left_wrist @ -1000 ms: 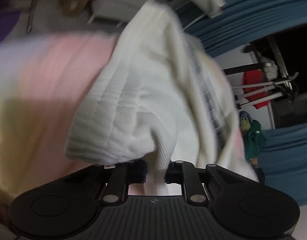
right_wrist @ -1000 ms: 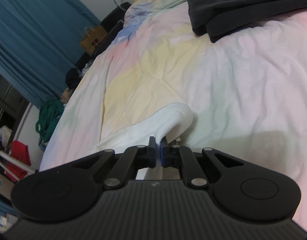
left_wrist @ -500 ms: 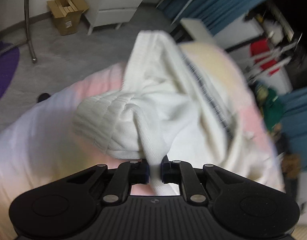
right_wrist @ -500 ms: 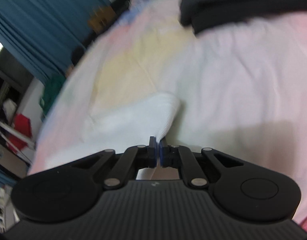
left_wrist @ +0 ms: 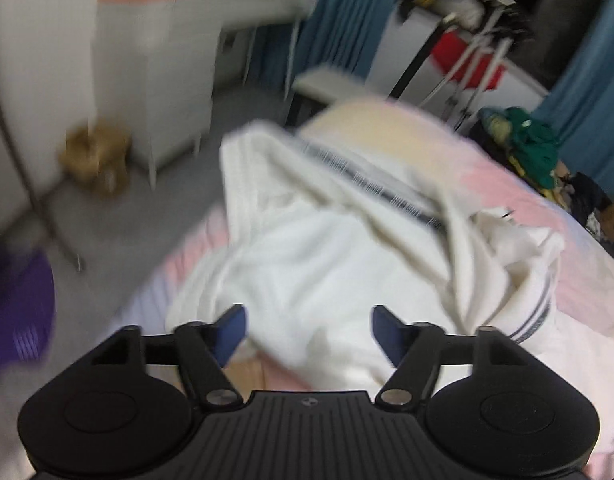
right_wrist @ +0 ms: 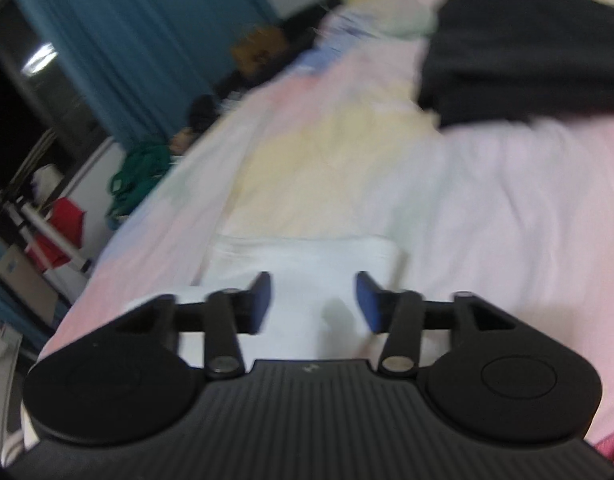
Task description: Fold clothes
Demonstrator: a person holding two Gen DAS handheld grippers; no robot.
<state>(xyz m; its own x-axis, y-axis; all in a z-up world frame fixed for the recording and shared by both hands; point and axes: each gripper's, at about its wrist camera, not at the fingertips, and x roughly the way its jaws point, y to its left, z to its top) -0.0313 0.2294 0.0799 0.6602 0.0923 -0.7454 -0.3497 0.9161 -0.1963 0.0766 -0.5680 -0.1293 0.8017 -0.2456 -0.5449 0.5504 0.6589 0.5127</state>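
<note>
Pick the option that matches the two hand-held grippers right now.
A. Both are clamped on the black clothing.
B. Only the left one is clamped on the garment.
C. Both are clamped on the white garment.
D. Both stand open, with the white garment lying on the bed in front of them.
D: the left hand-held gripper and right hand-held gripper have just opened; their blue pads stand apart, the white garment released on the pastel bedcover.

**Colours on and around the bed**

The sweater (left_wrist: 327, 264) is cream-white, with a dark striped band along one edge and thin dark stripes at a cuff. The bed (right_wrist: 487, 208) under it wears a pastel cover in pink, pale yellow and lilac patches. Beyond the sweater on the bed lies a black garment (right_wrist: 519, 60). Beside the bed hang teal-blue curtains (right_wrist: 127, 32), with a green heap (left_wrist: 535, 152) below them. Each claw (left_wrist: 309, 334) (right_wrist: 313, 300) is black with blue pads.
</note>
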